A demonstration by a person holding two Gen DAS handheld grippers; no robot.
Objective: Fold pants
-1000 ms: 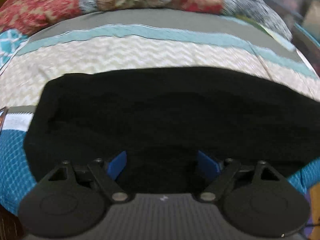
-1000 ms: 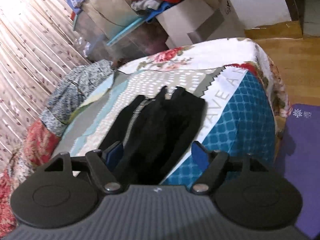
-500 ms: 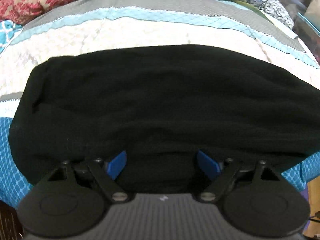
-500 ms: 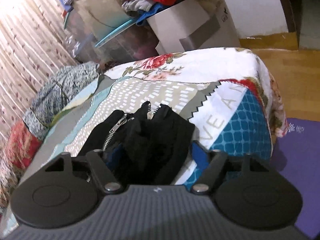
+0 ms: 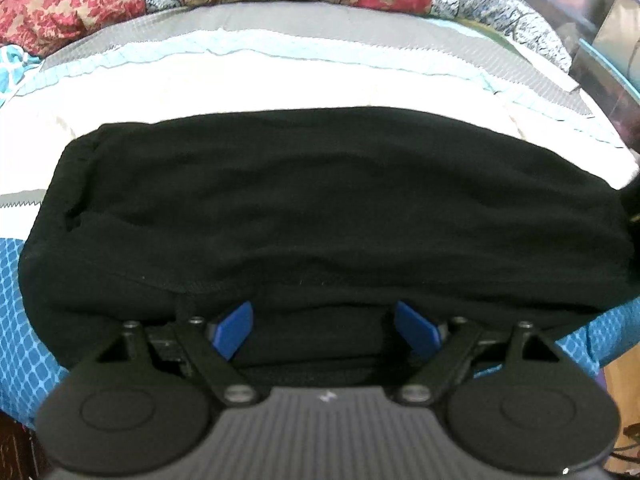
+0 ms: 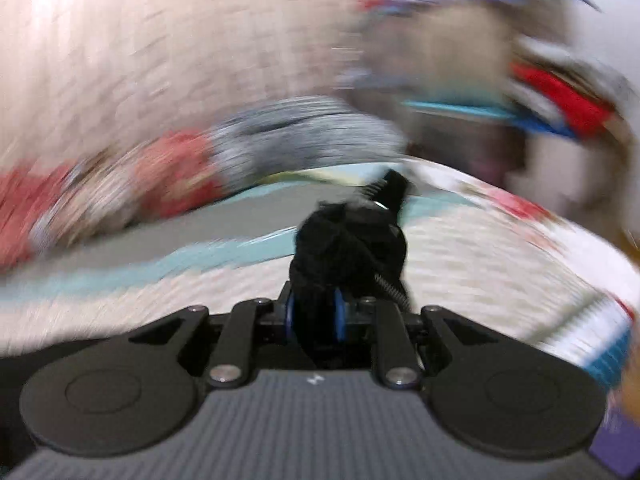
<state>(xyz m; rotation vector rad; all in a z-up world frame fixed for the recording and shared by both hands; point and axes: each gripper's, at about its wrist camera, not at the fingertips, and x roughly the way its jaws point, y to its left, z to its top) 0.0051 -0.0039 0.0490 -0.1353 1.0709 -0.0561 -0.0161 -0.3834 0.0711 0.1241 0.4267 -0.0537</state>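
Note:
The black pants [image 5: 320, 208] lie spread across the patterned bedspread [image 5: 280, 76], filling the middle of the left wrist view. My left gripper [image 5: 324, 326] is open, its blue pads on either side of the pants' near edge, with black cloth between them. My right gripper [image 6: 314, 314] is shut on a bunched end of the pants [image 6: 348, 240], where a metal zipper shows; it holds the bunch lifted above the bed. The right wrist view is heavily blurred by motion.
A red and floral quilt [image 5: 100, 4] lies rolled along the far side of the bed. Beyond the bed in the right wrist view, blurred piles of clothes and boxes [image 6: 540, 92] stand against a curtain [image 6: 140, 40].
My right gripper has closed on the zipper end of the pants and swung it up and to the left, fast. My left gripper stays open at the near edge and has pulled back slightly.

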